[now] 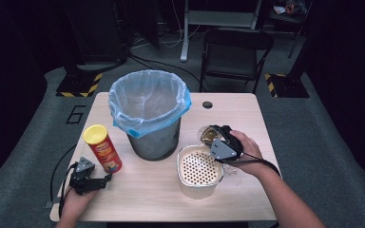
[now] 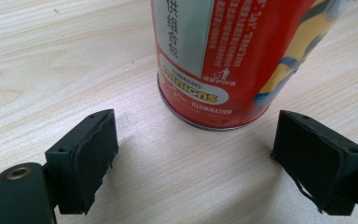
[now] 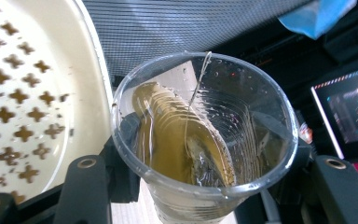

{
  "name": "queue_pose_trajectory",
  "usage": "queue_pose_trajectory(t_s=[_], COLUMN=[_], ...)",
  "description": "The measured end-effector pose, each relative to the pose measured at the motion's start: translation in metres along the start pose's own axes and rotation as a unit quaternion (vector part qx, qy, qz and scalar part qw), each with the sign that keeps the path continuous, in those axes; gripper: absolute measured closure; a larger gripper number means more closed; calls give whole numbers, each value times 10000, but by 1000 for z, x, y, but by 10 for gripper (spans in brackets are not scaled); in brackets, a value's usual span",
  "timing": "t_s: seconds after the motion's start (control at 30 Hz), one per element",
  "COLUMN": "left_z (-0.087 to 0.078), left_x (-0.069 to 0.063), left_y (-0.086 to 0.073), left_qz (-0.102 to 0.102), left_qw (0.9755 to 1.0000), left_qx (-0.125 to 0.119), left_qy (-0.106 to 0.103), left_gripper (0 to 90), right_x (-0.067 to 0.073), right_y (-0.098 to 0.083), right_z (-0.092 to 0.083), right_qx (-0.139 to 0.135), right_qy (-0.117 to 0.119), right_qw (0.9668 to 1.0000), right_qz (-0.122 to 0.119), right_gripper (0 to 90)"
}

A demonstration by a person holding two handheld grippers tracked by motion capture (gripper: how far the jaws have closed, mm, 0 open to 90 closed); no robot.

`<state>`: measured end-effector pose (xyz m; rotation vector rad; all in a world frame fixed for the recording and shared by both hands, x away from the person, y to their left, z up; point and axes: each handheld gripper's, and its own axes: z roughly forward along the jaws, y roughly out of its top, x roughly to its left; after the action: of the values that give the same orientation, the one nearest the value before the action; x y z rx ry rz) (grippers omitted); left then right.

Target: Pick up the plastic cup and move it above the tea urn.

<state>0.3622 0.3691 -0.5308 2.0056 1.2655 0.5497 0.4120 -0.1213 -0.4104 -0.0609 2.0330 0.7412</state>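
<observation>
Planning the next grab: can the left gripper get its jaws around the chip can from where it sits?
Probably yes. The left gripper is open, the chip can stands upright just ahead between its jaws, and bare table lies between.

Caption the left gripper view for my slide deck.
Open left gripper faces an upright red can on the table.

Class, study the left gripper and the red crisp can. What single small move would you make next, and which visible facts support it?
Probably ease the left gripper forward. Its jaws stand open on either side of the upright crisp can, which sits just ahead of the pads, not yet between them. Closing now would likely miss the can.
</observation>
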Motion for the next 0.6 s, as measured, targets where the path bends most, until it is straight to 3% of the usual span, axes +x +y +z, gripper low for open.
queue_pose_trajectory(t_s=[0.03, 0.07, 0.17, 0.2, 0.23, 0.27, 0.33, 0.37, 0.4, 0.43, 0.5, 0.53, 0.57, 0.6], left_z=[0, 0, 0, 0, 0, 0, 0, 0, 0, 0, 0, 0, 0, 0], left_x=[0, 0, 0, 0, 0, 0, 0, 0, 0, 0, 0, 0, 0, 0], left_y=[0, 0, 0, 0, 0, 0, 0, 0, 0, 0, 0, 0, 0, 0], left_qz=[0, 0, 1, 1, 0, -2, -2, -2, -4, -2, -2, 0, -2, 0], left_qw=[10000, 10000, 10000, 10000, 10000, 10000, 10000, 10000, 10000, 10000, 10000, 10000, 10000, 10000], left_qx=[-1, 0, 1, 1, -1, 0, 0, -1, -1, -1, -1, 2, 0, 0], left_qy=[0, 0, 1, 1, 0, 0, -1, -1, -1, -1, -1, -1, -1, 0], left_gripper=[136, 136, 136, 136, 136, 136, 136, 136, 136, 136, 136, 136, 136, 136], right_x=[4, 4, 12, 12, 17, 17, 23, 23, 24, 28, 29, 33, 33, 37], right_y=[2, 2, 8, 8, 12, 12, 15, 15, 17, 18, 21, 25, 25, 26], right_z=[0, 0, 0, 0, 0, 0, -1, -1, -1, -2, -2, -3, -3, -5], right_qx=[6, 6, 92, 92, 189, 189, 272, 272, 291, 337, 372, 420, 420, 460], right_qy=[-40, -40, -240, -240, -388, -388, -699, -699, -765, -844, -934, -1003, -1003, -1159], right_qw=[9997, 9997, 9968, 9968, 9930, 9930, 9844, 9844, 9812, 9775, 9663, 9499, 9499, 9398], right_qz=[-251, -251, -758, -758, -1096, -1096, -1592, -1592, -1750, -1901, -2368, -2930, -2930, -3181], right_gripper=[394, 394, 400, 400, 401, 401, 402, 402, 402, 402, 404, 405, 405, 407])
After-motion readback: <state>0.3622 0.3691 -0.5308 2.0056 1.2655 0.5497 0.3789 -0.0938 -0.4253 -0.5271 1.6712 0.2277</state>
